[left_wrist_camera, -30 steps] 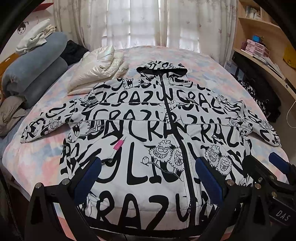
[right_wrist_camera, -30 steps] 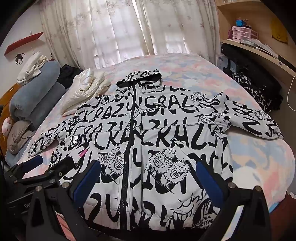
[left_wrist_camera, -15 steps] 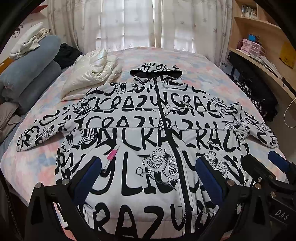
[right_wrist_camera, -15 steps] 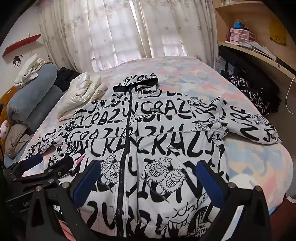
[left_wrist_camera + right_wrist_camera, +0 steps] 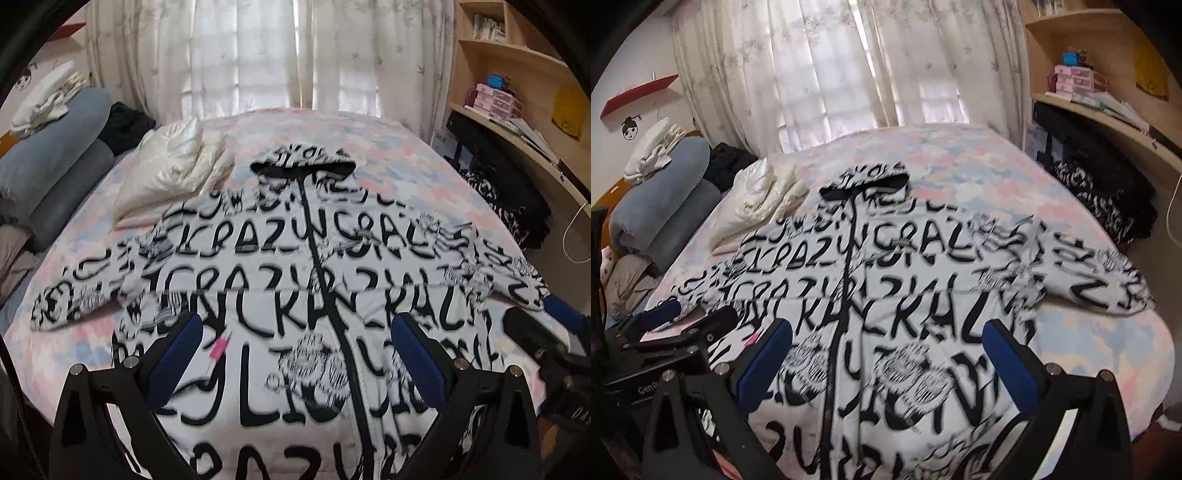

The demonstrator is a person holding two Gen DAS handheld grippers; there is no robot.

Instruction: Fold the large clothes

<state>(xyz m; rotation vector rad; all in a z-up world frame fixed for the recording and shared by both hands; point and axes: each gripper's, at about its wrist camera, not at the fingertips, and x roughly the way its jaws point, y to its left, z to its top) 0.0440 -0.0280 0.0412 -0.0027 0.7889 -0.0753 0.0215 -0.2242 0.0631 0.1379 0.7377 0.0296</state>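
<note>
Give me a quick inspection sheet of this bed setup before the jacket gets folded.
Surface: bed with pastel patterned cover.
Job's things: printed hooded jacket lying flat, zipped, both sleeves spread, unfolded.
Clutter: cream puffer jacket beside the hood; rolled blue bedding at the bed's left edge.
Grippers: left gripper open above the jacket, holding nothing; right gripper open, holding nothing.
Cables: white cable by the desk.
Surroundings: curtains, wooden shelves.
</note>
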